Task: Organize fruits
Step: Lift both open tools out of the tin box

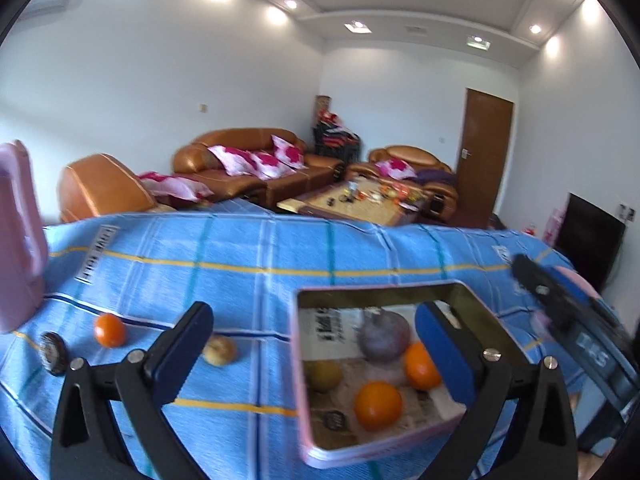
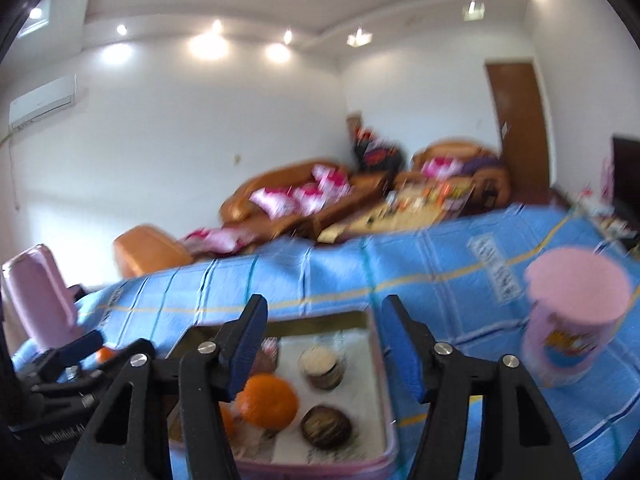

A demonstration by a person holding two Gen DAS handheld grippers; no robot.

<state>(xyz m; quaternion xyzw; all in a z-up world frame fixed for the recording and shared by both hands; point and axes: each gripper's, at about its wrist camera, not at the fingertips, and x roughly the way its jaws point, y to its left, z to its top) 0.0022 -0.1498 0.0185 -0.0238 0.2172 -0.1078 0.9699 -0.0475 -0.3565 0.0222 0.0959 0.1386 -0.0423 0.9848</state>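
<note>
On the blue checked cloth (image 1: 240, 264), the sorting looks well under way but not finished. Going from the left in the left wrist view: a pink container (image 1: 18, 240) stands at the far left edge, then a dark round fruit (image 1: 53, 353) near it, a loose orange (image 1: 109, 330) just to its right, and a pale brownish fruit (image 1: 219, 351) further right. All three lie on the cloth outside the tin, so they are judged to be what is left. Right of them sits the pink-rimmed tin (image 1: 312, 456), open and already holding a purple-grey fruit (image 1: 384, 334), a yellowish fruit (image 1: 322, 376) and two oranges (image 1: 378, 405); the right wrist view also shows a dark ball and a pale round item in it, too blurred to name.

The tin is rectangular; its long axis seems to run from near to far, its open face upward.

The left gripper (image 1: 312, 360) hangs over the tin's left rim with its jaws spread wide and nothing between them. The right gripper (image 2: 324, 344) hovers above the tin, jaws parted and empty. A pink cup (image 2: 576, 320) stands well right of the tin.
</note>
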